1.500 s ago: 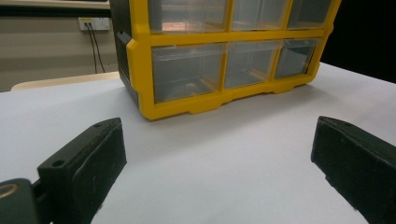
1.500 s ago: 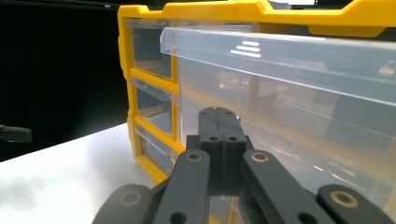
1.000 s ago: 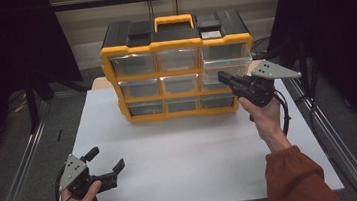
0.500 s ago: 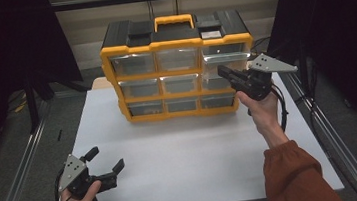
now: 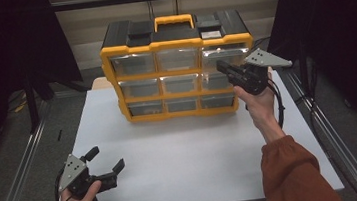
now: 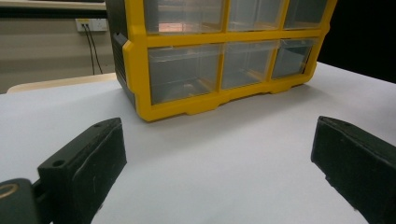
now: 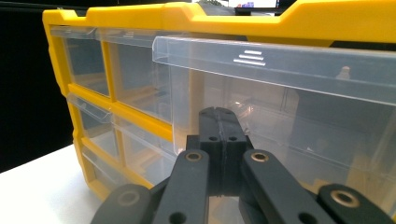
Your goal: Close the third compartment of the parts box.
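A yellow-framed organizer [image 5: 176, 45] with a black top and clear drawers stands at the back of the white table [image 5: 187, 155]. Its top right drawer [image 7: 280, 60] sticks out a little from the frame. My right gripper [image 5: 222, 68] is raised in front of that drawer [image 5: 226, 55], jaws shut together with nothing between them. In the right gripper view the shut tips [image 7: 223, 116] sit just under the drawer's front lip; whether they touch it I cannot tell. My left gripper [image 5: 105, 158] rests low at the table's front left, open and empty, facing the organizer [image 6: 135, 60].
The organizer's yellow carry handle [image 5: 173, 20] lies flat on its lid. Metal rails [image 5: 22, 162] run along both sides of the table. A wall socket with cables [image 6: 88, 23] sits behind the organizer's left side.
My right gripper has edged up and slightly left, from the middle drawer row toward the top right drawer. The left gripper has stayed put.
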Available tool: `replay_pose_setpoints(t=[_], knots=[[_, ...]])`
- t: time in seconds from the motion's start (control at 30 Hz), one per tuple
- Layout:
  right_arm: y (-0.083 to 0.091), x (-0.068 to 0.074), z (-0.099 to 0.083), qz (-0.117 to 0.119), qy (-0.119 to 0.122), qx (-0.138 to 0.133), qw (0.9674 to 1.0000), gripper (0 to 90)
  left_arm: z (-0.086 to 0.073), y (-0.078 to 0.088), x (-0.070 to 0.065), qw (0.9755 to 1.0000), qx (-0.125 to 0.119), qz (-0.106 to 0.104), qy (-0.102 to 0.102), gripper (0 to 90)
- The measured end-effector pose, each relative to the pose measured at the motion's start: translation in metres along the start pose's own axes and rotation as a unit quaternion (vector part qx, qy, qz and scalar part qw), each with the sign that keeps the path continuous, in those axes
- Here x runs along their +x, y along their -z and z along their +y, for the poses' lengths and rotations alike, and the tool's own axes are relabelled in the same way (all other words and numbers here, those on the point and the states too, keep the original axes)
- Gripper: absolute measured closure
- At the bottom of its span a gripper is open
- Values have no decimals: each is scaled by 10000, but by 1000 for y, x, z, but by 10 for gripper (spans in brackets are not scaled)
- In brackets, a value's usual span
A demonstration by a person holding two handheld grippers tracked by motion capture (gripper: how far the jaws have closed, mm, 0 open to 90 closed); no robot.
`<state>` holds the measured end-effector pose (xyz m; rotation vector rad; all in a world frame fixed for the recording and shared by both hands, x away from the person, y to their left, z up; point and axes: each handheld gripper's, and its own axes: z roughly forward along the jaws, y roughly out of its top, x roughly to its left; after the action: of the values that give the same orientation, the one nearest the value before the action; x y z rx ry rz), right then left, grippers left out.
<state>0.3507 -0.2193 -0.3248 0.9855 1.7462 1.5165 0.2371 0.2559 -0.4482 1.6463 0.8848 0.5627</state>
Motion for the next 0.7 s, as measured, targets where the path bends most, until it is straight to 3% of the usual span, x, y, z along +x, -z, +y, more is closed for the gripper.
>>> replay_pose_setpoints(t=[0.7], knots=[[-17,-14,2,-124,-74,52,9999,900,0,-2,1,10000,33,-11,16,32]])
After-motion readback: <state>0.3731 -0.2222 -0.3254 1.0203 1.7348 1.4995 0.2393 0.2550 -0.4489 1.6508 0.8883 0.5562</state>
